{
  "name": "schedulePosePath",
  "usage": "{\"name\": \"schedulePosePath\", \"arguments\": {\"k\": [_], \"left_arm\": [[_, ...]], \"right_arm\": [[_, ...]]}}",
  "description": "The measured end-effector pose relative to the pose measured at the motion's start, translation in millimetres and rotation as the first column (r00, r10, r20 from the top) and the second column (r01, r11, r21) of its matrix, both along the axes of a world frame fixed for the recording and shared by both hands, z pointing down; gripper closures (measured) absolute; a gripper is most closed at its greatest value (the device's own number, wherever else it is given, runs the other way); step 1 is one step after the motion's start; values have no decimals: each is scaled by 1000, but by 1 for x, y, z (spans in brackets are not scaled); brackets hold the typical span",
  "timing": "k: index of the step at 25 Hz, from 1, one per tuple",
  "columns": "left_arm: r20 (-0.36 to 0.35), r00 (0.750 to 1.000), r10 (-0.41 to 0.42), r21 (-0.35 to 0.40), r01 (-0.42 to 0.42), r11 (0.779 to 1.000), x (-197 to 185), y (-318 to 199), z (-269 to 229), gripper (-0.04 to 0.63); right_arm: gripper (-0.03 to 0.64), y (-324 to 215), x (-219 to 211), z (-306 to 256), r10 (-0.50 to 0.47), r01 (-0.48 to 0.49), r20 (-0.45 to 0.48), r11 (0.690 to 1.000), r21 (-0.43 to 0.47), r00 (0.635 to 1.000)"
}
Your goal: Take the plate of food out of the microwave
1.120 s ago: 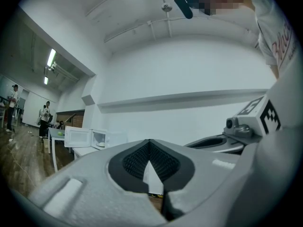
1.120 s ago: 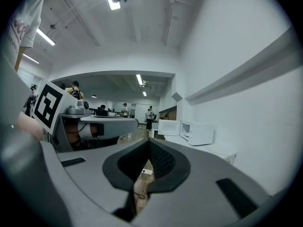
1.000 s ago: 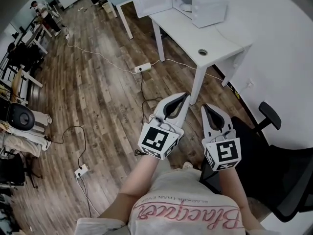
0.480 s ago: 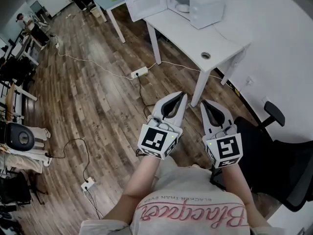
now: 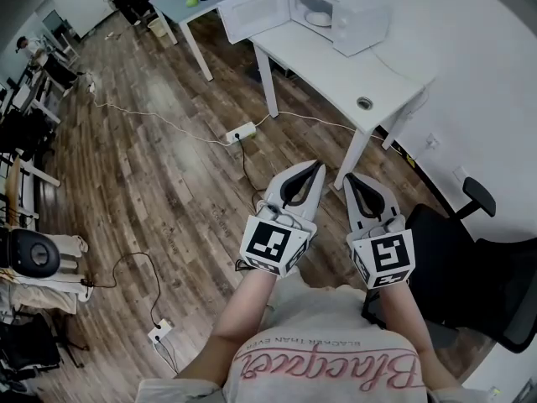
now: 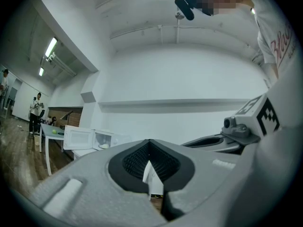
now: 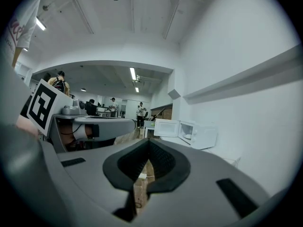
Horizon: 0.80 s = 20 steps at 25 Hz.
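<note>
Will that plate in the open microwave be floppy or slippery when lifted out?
The plate looks white and rigid, like crockery: probably stiff, and breakable if dropped. Its surface seems smooth, so it may slip in a rim grip. What lies on it is too small to tell; tilting might spill it.

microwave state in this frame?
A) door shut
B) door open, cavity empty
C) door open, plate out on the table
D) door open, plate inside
D: the microwave on the white table has its door swung wide open, and the plate sits inside the cavity.
</note>
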<state>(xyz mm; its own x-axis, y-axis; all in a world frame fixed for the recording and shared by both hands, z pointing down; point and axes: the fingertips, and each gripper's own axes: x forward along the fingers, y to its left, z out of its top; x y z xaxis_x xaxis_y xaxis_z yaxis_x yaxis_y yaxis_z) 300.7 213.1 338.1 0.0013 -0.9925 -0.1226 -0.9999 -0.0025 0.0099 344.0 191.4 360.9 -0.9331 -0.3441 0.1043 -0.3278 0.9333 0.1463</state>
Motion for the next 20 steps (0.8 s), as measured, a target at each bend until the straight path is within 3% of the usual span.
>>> {"name": "schedulePosePath", "arguments": {"k": [9, 20], "left_arm": [[36, 998, 53, -25, -52, 998, -35, 24, 2, 594], [-31, 999, 24, -4, -24, 1000, -61, 44, 7, 594]], "right_arm": [[606, 31, -43, 3, 33, -32, 16, 999, -22, 999], [606, 51, -61, 0, 10, -9, -28, 1000, 14, 1000]]}}
